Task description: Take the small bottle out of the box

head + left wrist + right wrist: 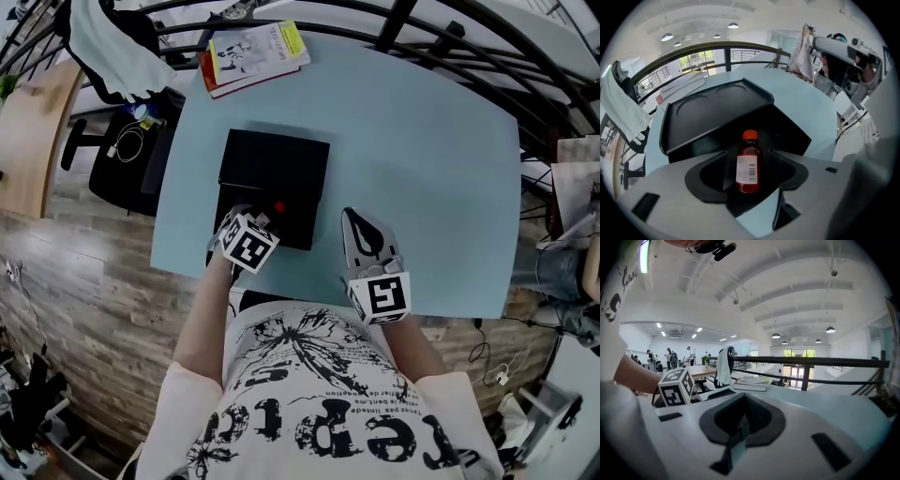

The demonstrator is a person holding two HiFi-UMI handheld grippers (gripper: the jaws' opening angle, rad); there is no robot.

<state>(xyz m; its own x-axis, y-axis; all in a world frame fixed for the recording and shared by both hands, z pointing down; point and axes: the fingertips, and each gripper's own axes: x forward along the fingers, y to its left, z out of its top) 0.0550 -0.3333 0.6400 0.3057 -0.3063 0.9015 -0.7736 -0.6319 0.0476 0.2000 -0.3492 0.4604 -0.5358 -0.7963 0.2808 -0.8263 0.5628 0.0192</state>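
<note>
The left gripper has its jaws wide around the small red white-labelled bottle inside the open black box on the pale-blue worktop, while the right gripper's jaws are together.

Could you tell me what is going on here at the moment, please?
A person works at a table with a gripper in each hand. The left gripper points down into the open black box, jaws apart around the small bottle standing inside, not yet gripping it. The right gripper is shut and empty, over the table beside the box.
</note>
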